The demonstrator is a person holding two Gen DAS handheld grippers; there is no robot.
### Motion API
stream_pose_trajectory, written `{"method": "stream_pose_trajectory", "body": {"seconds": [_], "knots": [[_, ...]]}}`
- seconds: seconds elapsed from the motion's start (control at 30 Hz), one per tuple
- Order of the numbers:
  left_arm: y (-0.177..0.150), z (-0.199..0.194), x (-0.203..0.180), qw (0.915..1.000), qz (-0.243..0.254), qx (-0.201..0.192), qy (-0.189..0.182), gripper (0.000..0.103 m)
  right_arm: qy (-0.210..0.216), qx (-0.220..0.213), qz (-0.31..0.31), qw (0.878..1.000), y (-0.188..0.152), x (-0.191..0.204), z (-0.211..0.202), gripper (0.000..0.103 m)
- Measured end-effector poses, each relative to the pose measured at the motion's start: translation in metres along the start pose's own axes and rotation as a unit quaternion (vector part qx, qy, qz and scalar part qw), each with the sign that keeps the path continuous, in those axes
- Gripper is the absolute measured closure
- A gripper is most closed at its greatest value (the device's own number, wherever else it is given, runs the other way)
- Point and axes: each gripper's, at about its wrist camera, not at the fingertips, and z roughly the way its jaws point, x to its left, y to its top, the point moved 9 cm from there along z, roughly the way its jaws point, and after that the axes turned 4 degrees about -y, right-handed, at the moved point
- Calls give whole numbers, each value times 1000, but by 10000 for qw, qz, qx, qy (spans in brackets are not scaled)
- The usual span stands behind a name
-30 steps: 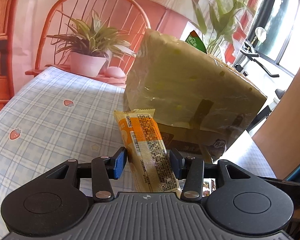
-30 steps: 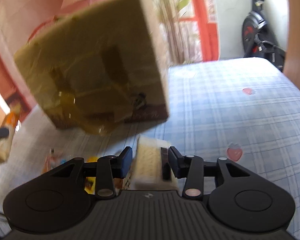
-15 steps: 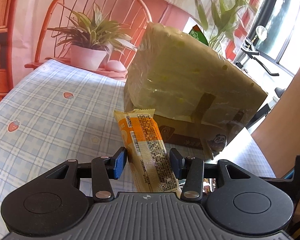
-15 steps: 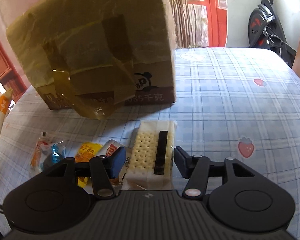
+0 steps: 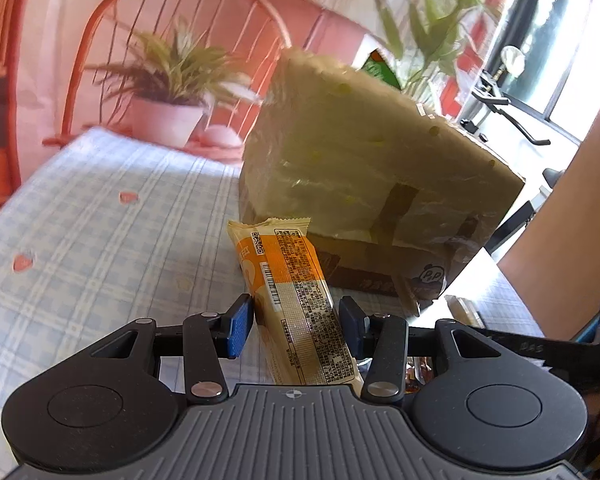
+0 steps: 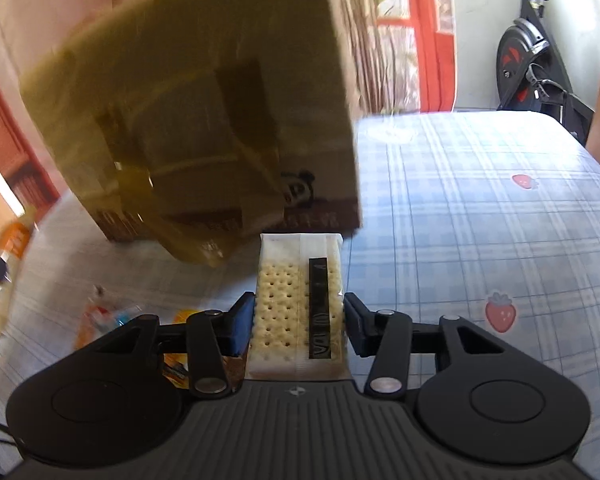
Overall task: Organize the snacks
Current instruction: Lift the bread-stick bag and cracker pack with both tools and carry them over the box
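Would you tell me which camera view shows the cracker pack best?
The right wrist view: the cracker pack sits centred between the right gripper pads, its dotted crackers clear. The left wrist view shows none of it.

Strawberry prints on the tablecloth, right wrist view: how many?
2. One strawberry print sits near the right gripper; the other strawberry print lies farther back. The cardboard box may hide more.

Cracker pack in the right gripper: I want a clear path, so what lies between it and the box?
Only bare checked tablecloth, in the right wrist view; the cracker pack ends just short of the box.
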Motion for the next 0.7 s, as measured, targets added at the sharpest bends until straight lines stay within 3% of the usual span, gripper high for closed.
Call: {"method": "stream_pose_trajectory", "body": {"seconds": [0.17, 0.43, 0.7], "knots": [[20, -6, -15, 9994, 213, -169, -193, 54, 130, -428, 137, 9989, 21, 0, -30, 54], [88, -16, -63, 9919, 540, -820, -803, 54, 529, -1527, 58, 9868, 97, 24, -85, 54], [162, 16, -122, 9801, 1022, -1272, -1131, 54, 712, -2171, -355, 9729, 166, 55, -89, 54]]}}
